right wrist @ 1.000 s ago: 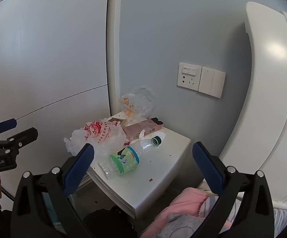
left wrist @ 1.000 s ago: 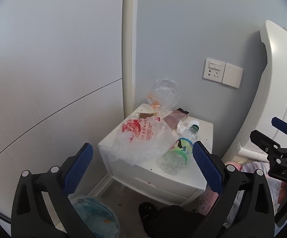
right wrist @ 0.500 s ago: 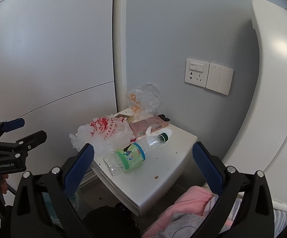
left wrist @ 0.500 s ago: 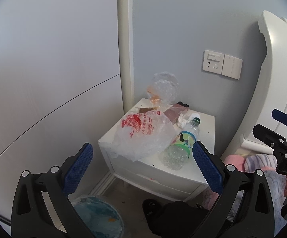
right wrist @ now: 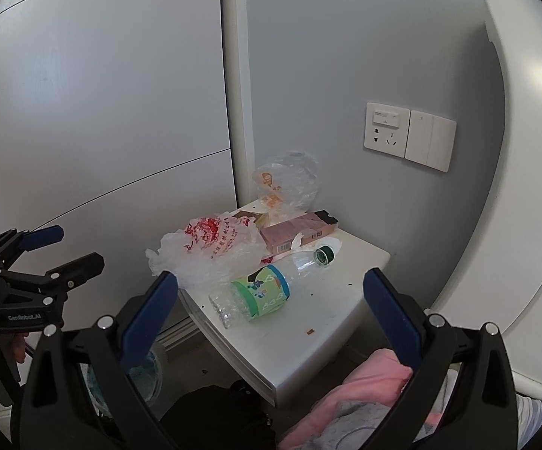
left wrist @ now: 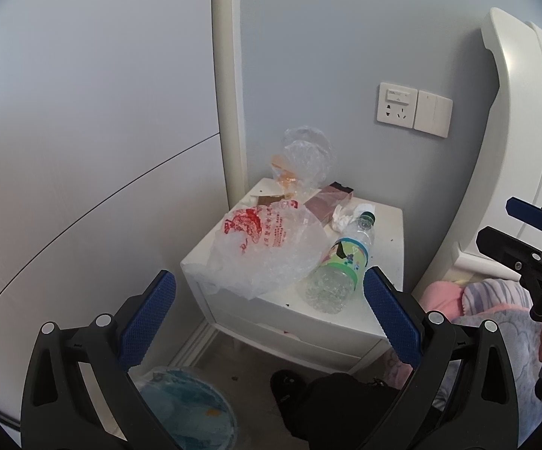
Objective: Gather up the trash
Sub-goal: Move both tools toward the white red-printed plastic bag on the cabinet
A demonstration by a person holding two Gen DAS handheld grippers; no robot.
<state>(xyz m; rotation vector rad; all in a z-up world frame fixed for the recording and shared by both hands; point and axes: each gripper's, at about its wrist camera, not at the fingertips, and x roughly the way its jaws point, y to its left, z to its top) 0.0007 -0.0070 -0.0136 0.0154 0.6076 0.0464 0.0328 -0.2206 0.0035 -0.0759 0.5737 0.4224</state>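
Trash lies on a white nightstand (left wrist: 387, 225) (right wrist: 361, 266): a white plastic bag with red print (left wrist: 267, 243) (right wrist: 211, 243), an empty bottle with a green label (left wrist: 340, 266) (right wrist: 263, 292) on its side, a clear bag (left wrist: 304, 157) (right wrist: 286, 180) at the back, a pink box (left wrist: 327, 202) (right wrist: 297, 232) and a crumpled tissue (left wrist: 342, 217). My left gripper (left wrist: 267, 292) is open and empty, short of the nightstand. My right gripper (right wrist: 271, 288) is open and empty, in front of the bottle.
A bin with a blue liner (left wrist: 184, 408) (right wrist: 147, 371) stands on the floor left of the nightstand. A white headboard (left wrist: 514, 131) and pink bedding (right wrist: 357, 386) are on the right. A dark object (left wrist: 331, 397) lies on the floor below. A wall socket (left wrist: 398, 105) is above.
Both grippers have drifted slightly, so the nightstand sits a little higher and more to the right in both views. Both stay open and empty.
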